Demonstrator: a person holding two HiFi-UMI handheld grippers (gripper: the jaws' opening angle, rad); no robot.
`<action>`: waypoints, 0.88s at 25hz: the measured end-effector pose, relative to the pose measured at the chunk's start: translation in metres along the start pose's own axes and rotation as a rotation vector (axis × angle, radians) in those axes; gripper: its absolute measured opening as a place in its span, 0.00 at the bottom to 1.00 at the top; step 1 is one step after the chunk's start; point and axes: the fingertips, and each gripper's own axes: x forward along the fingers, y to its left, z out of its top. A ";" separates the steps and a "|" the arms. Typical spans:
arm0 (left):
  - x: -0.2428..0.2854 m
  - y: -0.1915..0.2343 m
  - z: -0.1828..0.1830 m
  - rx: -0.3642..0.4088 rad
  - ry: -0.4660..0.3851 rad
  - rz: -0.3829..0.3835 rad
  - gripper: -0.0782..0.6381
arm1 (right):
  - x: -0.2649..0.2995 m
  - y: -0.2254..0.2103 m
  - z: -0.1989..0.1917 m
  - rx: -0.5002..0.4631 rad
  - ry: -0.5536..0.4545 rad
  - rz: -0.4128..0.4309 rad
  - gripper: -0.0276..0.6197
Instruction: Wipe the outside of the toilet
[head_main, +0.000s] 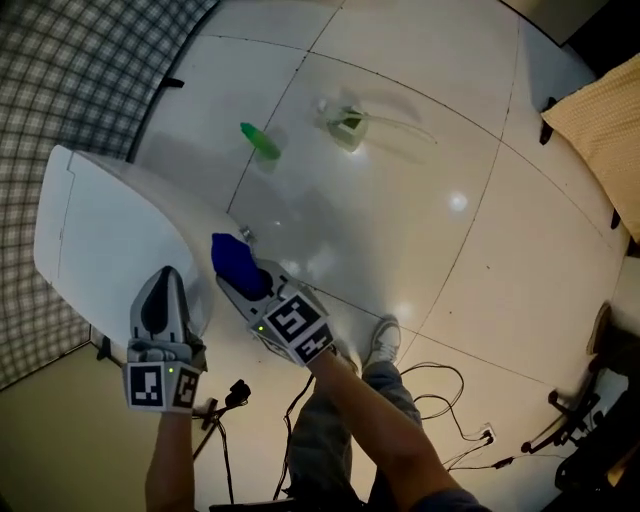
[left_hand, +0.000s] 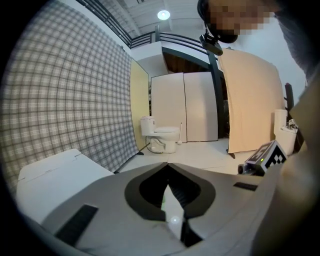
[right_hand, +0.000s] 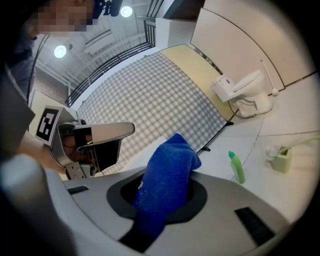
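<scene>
Approach stage, before any wiping. The R gripper (head_main: 250, 290) had its jaws pinched on a blue cloth (right_hand: 167, 175). A thick fold of the cloth stood out past the tips, and the rest was bunched in the throat. The L gripper (left_hand: 167, 165) was empty, its jaws pressed together at the tips w/ nothing between them. It was held just beside the R gripper, over the edge of a white panel (head_main: 100, 235) that stood by the checked wall (head_main: 70, 70).

The toilet (left_hand: 161, 136) stood well apart from both grippers, across the tiled floor (head_main: 450, 200) by the far white partition. It showed in both gripper views but not in the head view. A green bottle (head_main: 260, 141) and a pale brush holder (head_main: 347, 127), blurred, stood on the floor between the person and the toilet. One shoe (head_main: 383, 342) showed below the R gripper.

Judgement: the cloth was in hand but no contact had been made, so the step was carrying it to the toilet, i.e. the task was barely begun. The next move called for crossing the floor, passing the bottle and holder w/o knocking them. The free fold, not the jaw tips, then had to be laid flat on the tank or bowl exterior, w/ a firm pinch so the cloth wouldn't drag out during strokes.
</scene>
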 end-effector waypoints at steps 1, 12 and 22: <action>-0.004 -0.004 -0.004 0.009 0.001 0.000 0.13 | 0.000 0.000 -0.008 0.007 -0.004 0.002 0.14; -0.071 -0.027 -0.059 0.126 -0.024 -0.110 0.13 | 0.011 0.048 -0.108 0.097 -0.100 -0.071 0.14; -0.164 -0.018 -0.153 0.234 0.007 -0.224 0.13 | 0.039 0.166 -0.232 0.161 -0.178 -0.087 0.14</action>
